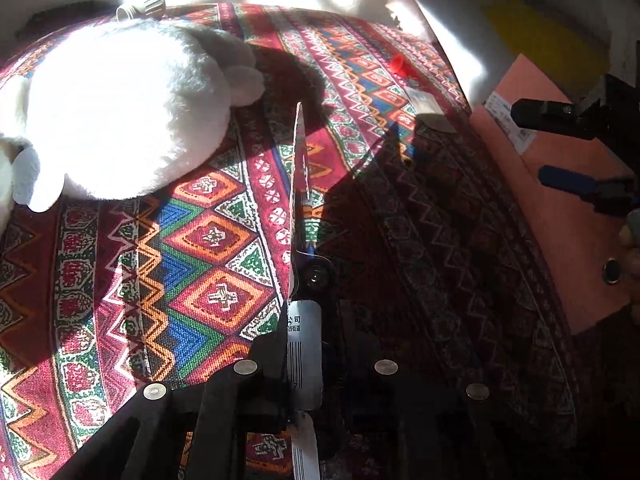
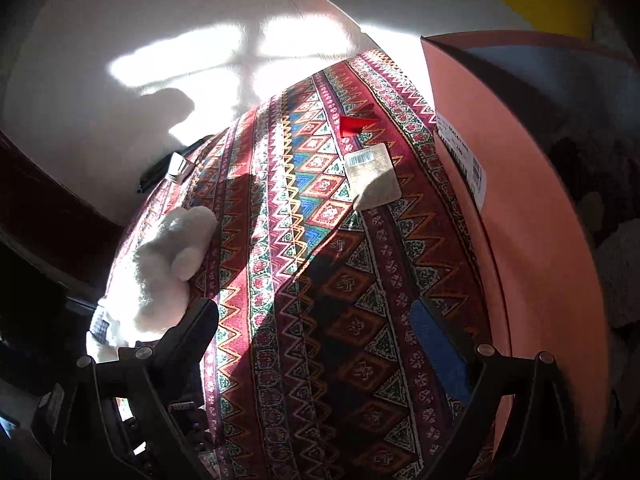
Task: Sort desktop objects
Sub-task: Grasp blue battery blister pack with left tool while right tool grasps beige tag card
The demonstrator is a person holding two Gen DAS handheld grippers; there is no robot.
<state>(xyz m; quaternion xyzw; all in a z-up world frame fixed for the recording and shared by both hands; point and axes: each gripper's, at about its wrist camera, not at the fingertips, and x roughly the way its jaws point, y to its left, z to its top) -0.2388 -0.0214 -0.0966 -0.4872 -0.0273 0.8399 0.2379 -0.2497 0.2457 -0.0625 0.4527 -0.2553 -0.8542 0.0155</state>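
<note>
Clearly, a flat labelled card (image 1: 301,264) is pinched on edge by the left gripper (image 1: 298,360), whose fingers are closed on its lower end, above the patterned cloth (image 1: 192,264). It is judged light, thin and somewhat stiff — easily bent or slipped, so it is best held near its base. A barcode and a few printed characters are seen on its label, too small to be read. The right gripper (image 2: 316,320) is held wide open and empty over the cloth, just beside the pink box (image 2: 532,216), which carries a barcode sticker — unreadable. A plush toy (image 1: 120,116), a second tag (image 2: 372,178) and a red piece (image 2: 354,125) lie on the cloth.
</note>
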